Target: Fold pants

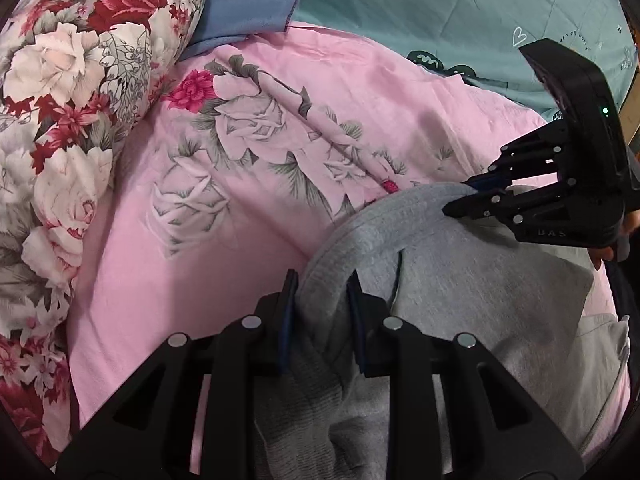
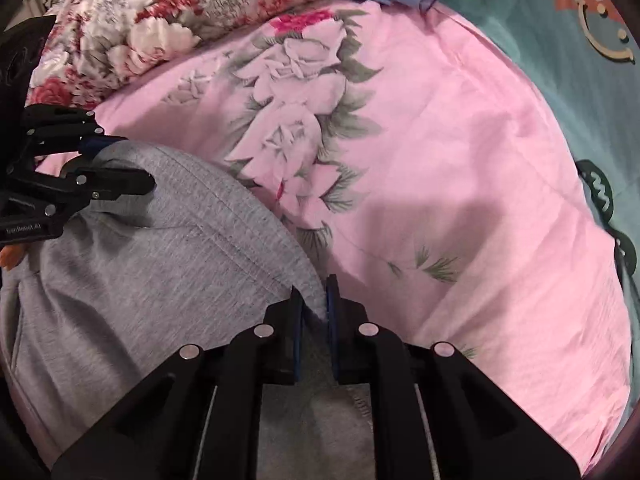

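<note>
Grey sweatpants [image 1: 460,276] lie bunched on a pink floral bedsheet [image 1: 224,248]. My left gripper [image 1: 322,292] is shut on the left end of the ribbed waistband, cloth pinched between its blue pads. My right gripper [image 2: 314,300] is shut on the other end of the waistband of the pants [image 2: 160,248]. In the left wrist view the right gripper [image 1: 460,196] grips the band at the right. In the right wrist view the left gripper [image 2: 116,168] grips it at the left. The waistband stretches between both grippers, slightly raised. The legs hang below, mostly hidden.
A rolled red and white floral quilt [image 1: 60,120] borders the sheet [image 2: 460,160] on the left and far side. A blue cloth [image 1: 248,0] and a teal patterned blanket [image 1: 460,20] lie at the far side.
</note>
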